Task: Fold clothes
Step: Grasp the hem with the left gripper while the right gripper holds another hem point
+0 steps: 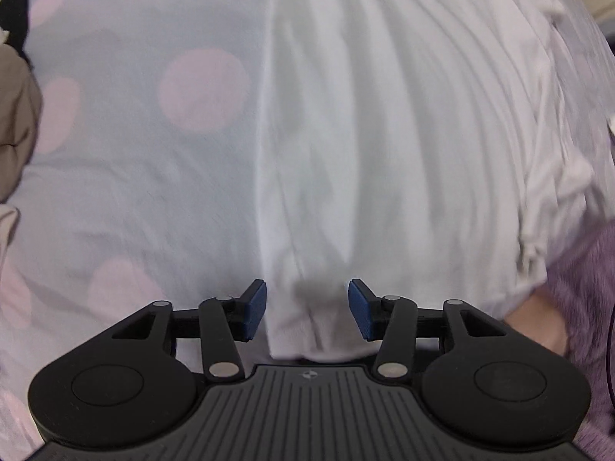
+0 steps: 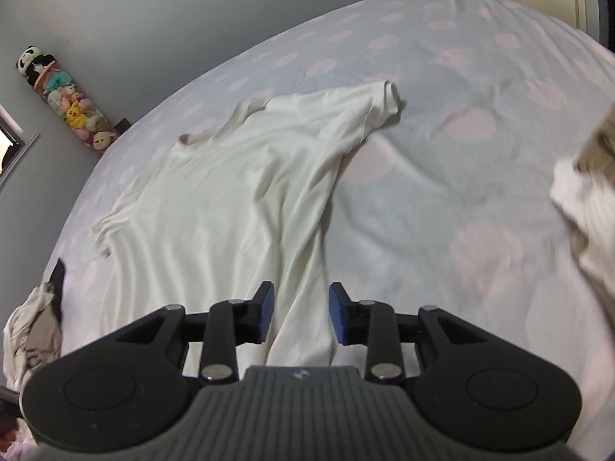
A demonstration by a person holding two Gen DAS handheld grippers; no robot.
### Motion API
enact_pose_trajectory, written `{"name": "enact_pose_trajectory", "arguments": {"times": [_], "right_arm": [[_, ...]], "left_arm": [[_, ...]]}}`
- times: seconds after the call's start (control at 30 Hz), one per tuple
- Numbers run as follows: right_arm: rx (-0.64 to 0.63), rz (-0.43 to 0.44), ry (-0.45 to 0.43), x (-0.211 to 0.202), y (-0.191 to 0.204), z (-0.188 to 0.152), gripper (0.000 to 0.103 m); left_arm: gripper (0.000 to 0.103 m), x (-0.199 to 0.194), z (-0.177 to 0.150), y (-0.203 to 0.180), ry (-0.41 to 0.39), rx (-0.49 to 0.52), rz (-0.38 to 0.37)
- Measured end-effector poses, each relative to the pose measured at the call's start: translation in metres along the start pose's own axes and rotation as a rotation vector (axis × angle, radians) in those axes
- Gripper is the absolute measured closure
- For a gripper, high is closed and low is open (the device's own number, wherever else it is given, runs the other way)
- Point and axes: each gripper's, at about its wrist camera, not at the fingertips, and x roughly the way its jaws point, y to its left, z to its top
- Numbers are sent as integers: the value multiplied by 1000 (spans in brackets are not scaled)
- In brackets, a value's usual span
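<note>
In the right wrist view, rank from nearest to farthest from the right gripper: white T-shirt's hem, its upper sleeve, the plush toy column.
1. hem, between the right gripper fingers
2. upper sleeve, mid-bed
3. plush toy column, far left by the wall

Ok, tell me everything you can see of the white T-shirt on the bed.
The white T-shirt lies spread but wrinkled on the dotted bedsheet. It looks like thin, soft knit. The neckline points away from the camera; one short sleeve reaches right, the other left. Its hem bunches near the open right gripper, whose pads are not pressing on it.
</note>
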Motion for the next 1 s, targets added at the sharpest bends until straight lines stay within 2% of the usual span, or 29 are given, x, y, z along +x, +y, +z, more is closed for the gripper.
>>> {"name": "enact_pose_trajectory", "arguments": {"times": [0.13,0.2,0.27,0.37,0.53,0.63,0.73,0.83,0.97,1.0], "right_arm": [[-25,-24,22,-13,6,-19,65],[-25,-16,29,-20,5,-25,61],[-52,-22,34,-28,7,-32,58],[-146,-74,60,-34,14,-43,58],[-275,-124,151,-24,19,-56,58],[-303,-128,233,-4,24,-58,58],[-400,-144,299,16,39,-62,59],[-462,-177,368,38,48,-67,65],[-467,-176,490,63,43,-71,72],[-479,-186,502,67,43,-72,81]], "left_arm": [[76,15,-10,-2,58,17,36],[91,18,-12,2,52,10,2],[98,16,-13,4,25,4,-39],[99,2,-15,1,-37,8,-82],[99,-32,-14,9,-120,-10,-108],[99,-40,-13,22,-135,-39,-111],[99,-39,-19,27,-145,-60,-129],[99,-35,-22,29,-155,-70,-150],[99,-32,-23,31,-171,-84,-173],[99,-32,-23,32,-177,-89,-182]]}}
